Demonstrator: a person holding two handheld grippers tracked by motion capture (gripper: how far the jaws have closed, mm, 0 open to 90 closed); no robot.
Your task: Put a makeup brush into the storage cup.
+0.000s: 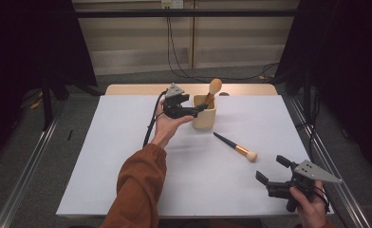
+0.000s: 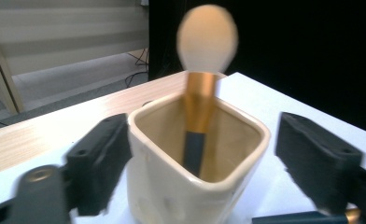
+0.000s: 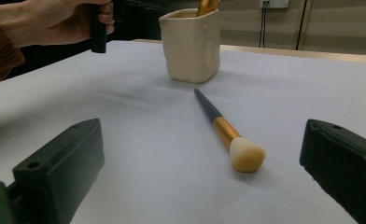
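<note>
Straddling the cup [image 2: 197,158], left gripper [image 1: 199,109] jaws released; right gripper [image 1: 273,169] released.

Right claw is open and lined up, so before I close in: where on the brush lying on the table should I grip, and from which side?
Grip the brush on its slim black handle just behind the gold ferrule, not the soft head. It lies flat, so bring the right claw down from above, jaws across the handle. The cup stands clear beyond it.
</note>
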